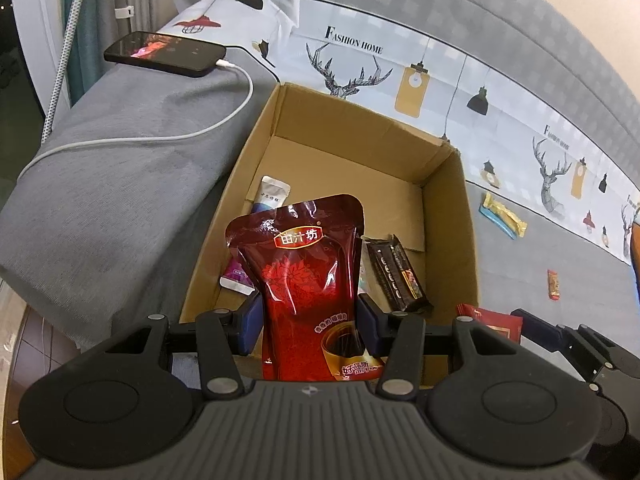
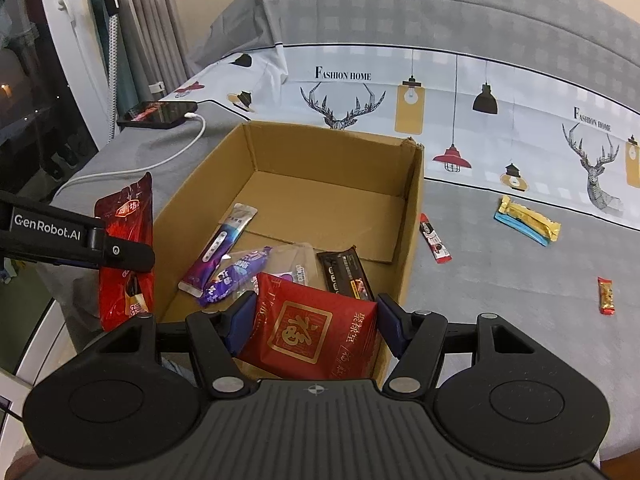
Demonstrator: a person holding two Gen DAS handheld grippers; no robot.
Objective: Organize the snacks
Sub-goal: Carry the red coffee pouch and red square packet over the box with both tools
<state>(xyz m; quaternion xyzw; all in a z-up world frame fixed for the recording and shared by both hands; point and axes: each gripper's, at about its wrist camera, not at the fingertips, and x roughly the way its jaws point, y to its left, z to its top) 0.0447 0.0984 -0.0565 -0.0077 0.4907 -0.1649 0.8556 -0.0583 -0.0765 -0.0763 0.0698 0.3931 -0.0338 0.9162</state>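
An open cardboard box (image 1: 444, 184) (image 2: 414, 208) sits on the bed. My left gripper (image 1: 310, 326) is shut on a dark red stand-up pouch (image 1: 308, 276), upright over the box's near edge; the pouch also shows in the right wrist view (image 2: 126, 248). My right gripper (image 2: 314, 328) is shut on a flat red packet with gold print (image 2: 312, 332) over the box's near right corner; its edge shows in the left wrist view (image 1: 492, 320). Inside lie a dark chocolate bar (image 1: 398, 274) (image 2: 346, 274), a white-purple sachet (image 2: 220, 248) and a purple wrapped snack (image 2: 236, 274).
On the grey bedspread right of the box lie a gold and blue bar pair (image 2: 528, 222) (image 1: 504, 220), a small red-black stick (image 2: 434, 238) and a small red candy (image 2: 606, 296) (image 1: 553, 284). A phone on a white cable (image 1: 164, 52) (image 2: 158, 114) rests on a folded grey blanket (image 1: 120, 184) at left.
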